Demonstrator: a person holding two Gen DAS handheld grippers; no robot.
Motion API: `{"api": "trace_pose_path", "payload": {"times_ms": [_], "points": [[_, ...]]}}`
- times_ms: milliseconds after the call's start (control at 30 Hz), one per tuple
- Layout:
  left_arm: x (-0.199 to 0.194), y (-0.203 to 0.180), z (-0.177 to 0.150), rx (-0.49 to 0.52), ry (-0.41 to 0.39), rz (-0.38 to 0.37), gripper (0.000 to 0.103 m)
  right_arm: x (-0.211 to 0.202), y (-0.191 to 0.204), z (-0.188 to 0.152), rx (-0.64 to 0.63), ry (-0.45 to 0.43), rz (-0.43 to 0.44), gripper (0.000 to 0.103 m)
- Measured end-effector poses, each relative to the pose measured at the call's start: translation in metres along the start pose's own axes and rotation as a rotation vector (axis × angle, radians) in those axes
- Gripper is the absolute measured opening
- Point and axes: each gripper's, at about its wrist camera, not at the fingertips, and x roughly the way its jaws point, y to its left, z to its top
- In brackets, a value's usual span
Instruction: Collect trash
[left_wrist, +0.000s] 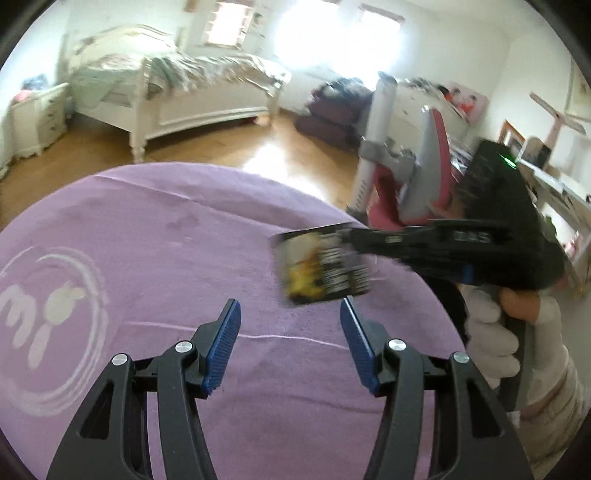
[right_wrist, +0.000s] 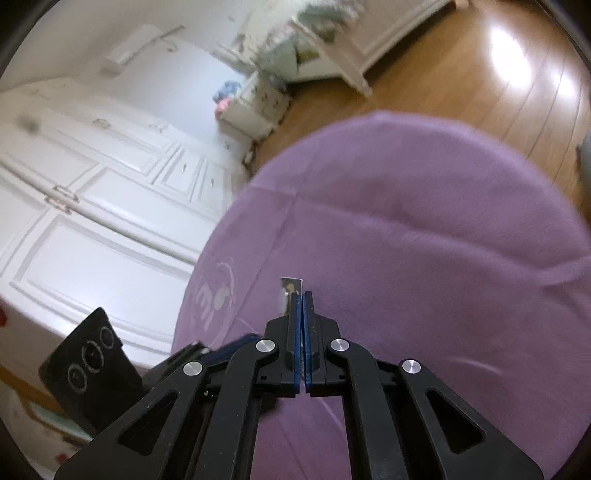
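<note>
The right tongs (left_wrist: 345, 236) are clamped on a flat wrapper (left_wrist: 325, 264), which hangs in the air above the purple cloth (left_wrist: 177, 229) and does not touch it. In the left wrist view the wrapper is up and to the right of the left tongs (left_wrist: 290, 314), just beyond the tip of their right blue pad. The left tongs are apart and hold nothing. So the wrapper is already with the right hand (left_wrist: 491, 332), which wears a white glove, and the left hand is only near it. I think the coming move is to carry the wrapper to a trash container, but no container is visible in either view.

The wrapper is a thin, nearly square packet with a dark face, a yellow and white picture at one side and white print at the other; blur makes the print unreadable. It is gripped at its upper right corner, so most of it hangs down and to the left. In the right wrist view only its edge (right_wrist: 290, 286) shows beside the closed pads.
</note>
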Motion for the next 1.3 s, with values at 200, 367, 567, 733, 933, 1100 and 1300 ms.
{"api": "trace_pose_path", "payload": {"times_ms": [200,367,567,733,933,1100,1300], "points": [[0.0,-0.046,-0.002,0.053,0.004,0.065,0.056,-0.106,-0.01,-0.019,-0.077,-0.246,-0.183,0.002],[0.009,-0.105,0.005,0.099,-0.002,0.054,0.057,-0.191,-0.051,-0.043,-0.041,-0.384,-0.35,0.002],[0.017,-0.166,0.013,0.16,-0.031,0.044,0.07,-0.252,-0.12,-0.067,0.06,-0.433,-0.466,0.002],[0.02,-0.191,0.016,0.19,-0.041,0.068,0.084,-0.267,-0.168,-0.079,0.146,-0.418,-0.533,0.004],[0.01,-0.195,0.016,0.204,-0.069,0.121,0.096,-0.267,-0.2,-0.094,0.242,-0.421,-0.572,0.068],[0.001,-0.179,0.015,0.156,-0.082,0.175,0.098,-0.249,-0.183,-0.097,0.222,-0.41,-0.52,0.073],[-0.018,-0.126,0.007,0.043,-0.113,0.351,0.098,-0.208,-0.094,-0.085,-0.015,-0.38,-0.463,0.077]]}}
